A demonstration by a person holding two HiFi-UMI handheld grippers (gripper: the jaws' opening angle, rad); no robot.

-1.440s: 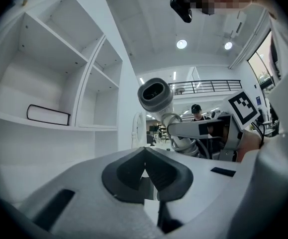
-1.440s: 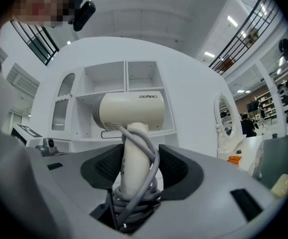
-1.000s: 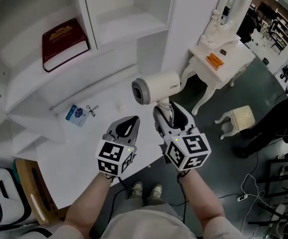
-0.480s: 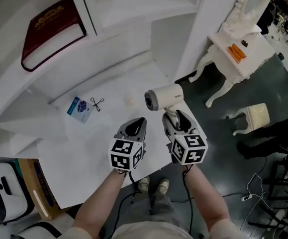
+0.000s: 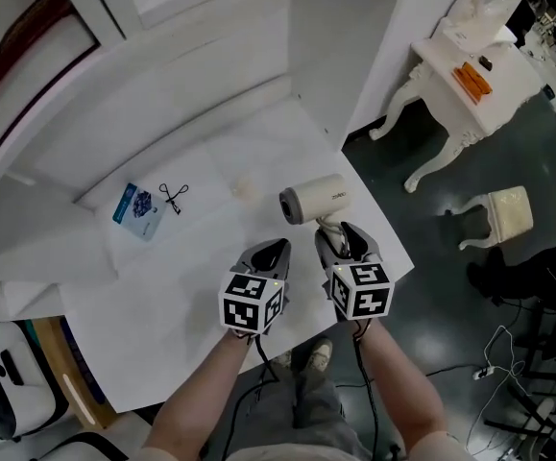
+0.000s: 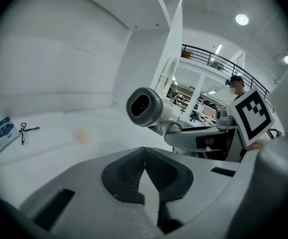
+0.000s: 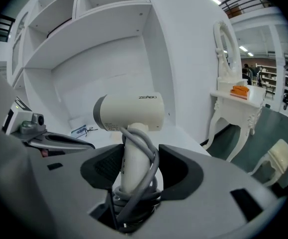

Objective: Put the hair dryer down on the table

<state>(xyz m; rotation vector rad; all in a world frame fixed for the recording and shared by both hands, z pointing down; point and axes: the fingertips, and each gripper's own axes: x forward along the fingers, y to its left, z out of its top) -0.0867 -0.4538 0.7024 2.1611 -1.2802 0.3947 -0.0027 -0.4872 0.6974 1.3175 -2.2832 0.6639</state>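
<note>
Hair dryer [image 5: 314, 200] clamped by handle in right tool [image 5: 341, 242], cord wound round it, over bench [image 5: 162, 286]. Looks light, stiff, slick plastic, so handle's best grip. Left tool [image 5: 270, 252] closed, empty.

- Left gripper [image 5: 274, 248] and right gripper [image 5: 341, 232] — pale grey moulded shells with dark ribbed pads [image 6: 119, 176] inside the jaws.
- Each carries a cube [image 5: 252, 303] of black-and-white square markers (one per face).
- Thin black cables [image 5: 261, 351] trail from them.
- Bare forearms [image 5: 210, 392], grey trousers [image 5: 302, 413], light shoes [image 5: 319, 352].
</note>
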